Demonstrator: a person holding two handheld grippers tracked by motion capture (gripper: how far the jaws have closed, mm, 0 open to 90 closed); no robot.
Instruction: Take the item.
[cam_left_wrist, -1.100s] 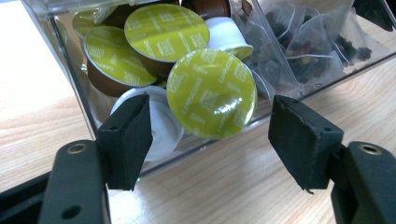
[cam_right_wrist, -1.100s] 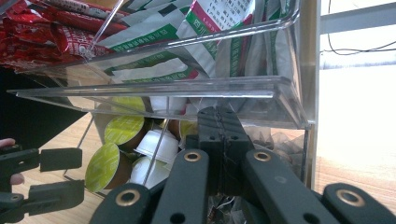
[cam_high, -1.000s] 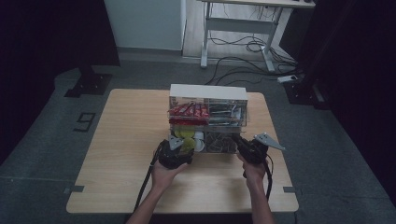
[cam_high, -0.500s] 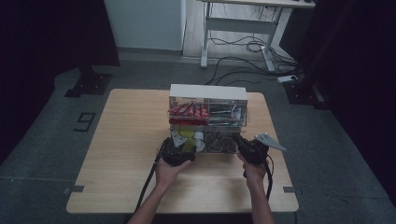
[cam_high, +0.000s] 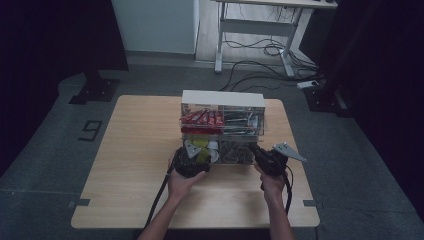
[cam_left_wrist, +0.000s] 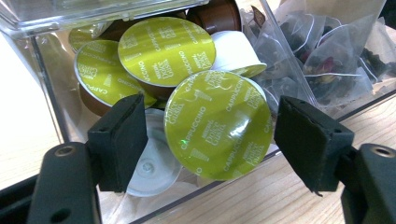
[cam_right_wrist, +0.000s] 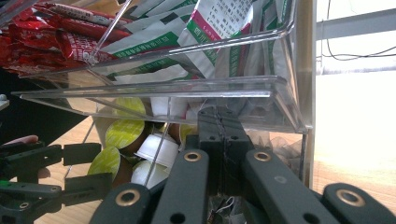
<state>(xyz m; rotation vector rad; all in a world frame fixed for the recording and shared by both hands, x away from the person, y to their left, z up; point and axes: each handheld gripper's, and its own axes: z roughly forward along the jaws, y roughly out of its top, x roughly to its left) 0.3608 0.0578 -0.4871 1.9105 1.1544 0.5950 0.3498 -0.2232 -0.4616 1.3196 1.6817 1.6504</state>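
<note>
The left gripper (cam_left_wrist: 210, 135) stands with its jaws spread wide, one on each side of a green-lidded coffee capsule (cam_left_wrist: 218, 130) at the front of the lower-left bin of the clear plastic organizer (cam_high: 222, 127); the pads are not yet touching it, so the pick looks barely begun, with closing, lifting and carrying out all left. More capsules (cam_left_wrist: 166, 51) lie heaped just behind it, and tea bags (cam_left_wrist: 327, 60) beyond the divider. The right gripper (cam_right_wrist: 219, 135), jaws pressed together on nothing, rests against the organizer's lower-right front, probably steadying it. Beneath both is a light wooden table (cam_high: 135, 150), on grey floor in a dim room, with a desk (cam_high: 260, 30) and cables (cam_high: 260, 50) well beyond.
</note>
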